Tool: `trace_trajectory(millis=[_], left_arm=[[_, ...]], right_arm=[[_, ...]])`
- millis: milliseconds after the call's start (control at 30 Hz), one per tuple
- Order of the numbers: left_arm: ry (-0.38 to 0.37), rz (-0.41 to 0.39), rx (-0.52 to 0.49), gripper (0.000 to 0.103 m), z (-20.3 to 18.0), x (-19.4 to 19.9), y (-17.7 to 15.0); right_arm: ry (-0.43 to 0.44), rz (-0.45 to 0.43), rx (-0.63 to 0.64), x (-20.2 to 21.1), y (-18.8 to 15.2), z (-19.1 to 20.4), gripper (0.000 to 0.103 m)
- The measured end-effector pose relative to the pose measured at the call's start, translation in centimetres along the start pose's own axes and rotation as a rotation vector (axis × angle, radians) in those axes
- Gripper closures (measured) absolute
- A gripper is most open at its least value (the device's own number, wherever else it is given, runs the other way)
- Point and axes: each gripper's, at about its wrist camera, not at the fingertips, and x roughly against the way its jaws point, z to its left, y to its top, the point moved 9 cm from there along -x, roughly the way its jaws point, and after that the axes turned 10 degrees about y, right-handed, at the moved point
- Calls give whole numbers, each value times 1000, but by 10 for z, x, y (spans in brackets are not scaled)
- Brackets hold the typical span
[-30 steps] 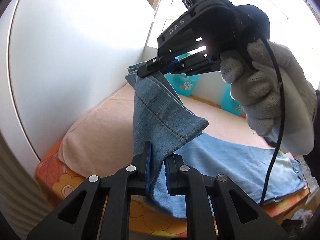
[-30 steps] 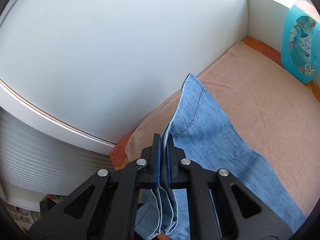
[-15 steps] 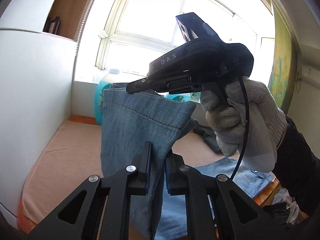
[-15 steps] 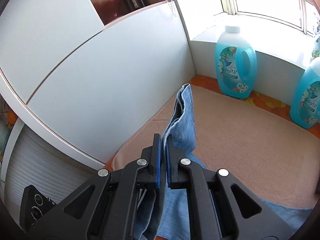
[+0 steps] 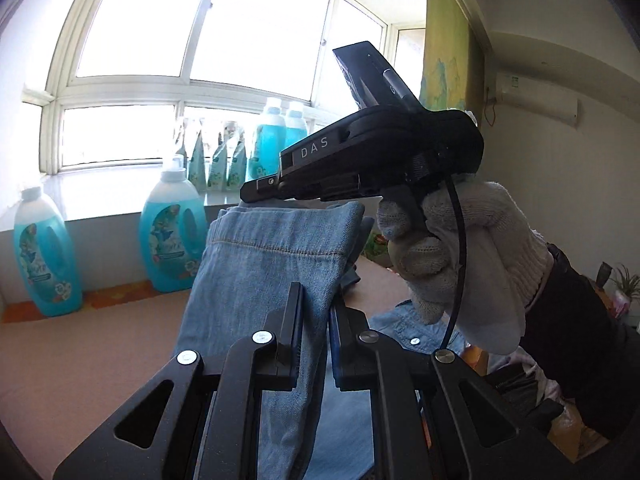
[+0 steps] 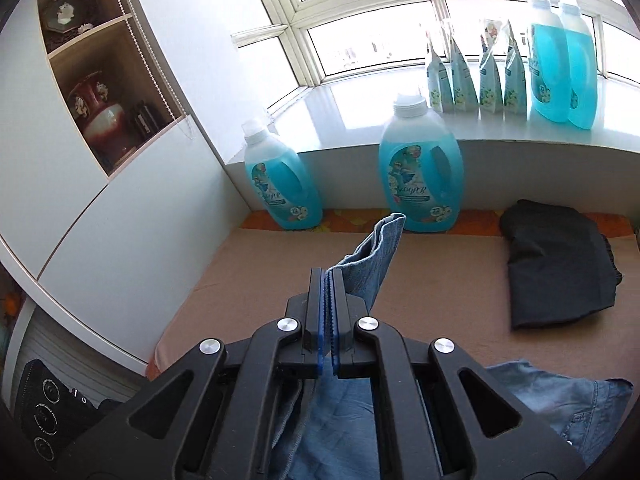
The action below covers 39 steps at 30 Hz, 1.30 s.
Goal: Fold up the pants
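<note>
Light blue denim pants (image 5: 260, 280) hang by their leg hems between both grippers above a peach mat (image 5: 80, 340). My left gripper (image 5: 316, 292) is shut on one hem corner, its jaws closing tighter on the cloth. My right gripper (image 5: 260, 190), held by a white-gloved hand (image 5: 460, 260), pinches the other corner higher up. In the right wrist view my right gripper (image 6: 327, 276) is shut on the folded denim edge (image 6: 376, 256), its jaws also closing tighter. The waist end with buttons (image 6: 560, 400) lies on the mat below.
A folded dark garment (image 6: 560, 264) lies on the mat at the back right. Two blue detergent bottles (image 6: 420, 176) stand against the window ledge, with more bottles and pouches (image 6: 472, 72) on the sill. A white cabinet (image 6: 120, 220) walls the left side.
Both grippers have risen and swung from facing the white cabinet towards the window, carrying the hem end with them. The denim stays clamped in both.
</note>
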Motion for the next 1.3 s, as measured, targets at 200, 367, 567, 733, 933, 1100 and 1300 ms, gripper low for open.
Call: trace_trajectory(millis=[200, 367, 567, 733, 933, 1100, 1300], left_arm=[[-142, 102, -59, 98, -77, -74, -26], [-162, 225, -88, 98, -91, -107, -61], [-137, 337, -133, 98, -92, -121, -94], [-145, 443, -147, 94, -108, -130, -139], [-129, 521, -177, 60, -122, -145, -179], [-72, 568, -253, 47, -133, -164, -198], [-44, 565, -329, 40, -142, -178, -204]], right_arm=[[-116, -18, -108, 56, -32, -106, 101], [-116, 54, -177, 56, -92, -165, 101], [-65, 116, -241, 33, -152, -202, 101], [-30, 158, -266, 9, -172, -214, 99], [1, 202, -277, -17, -181, -224, 58], [24, 248, -328, -34, -195, -234, 58], [22, 278, -383, -45, -209, -247, 58]])
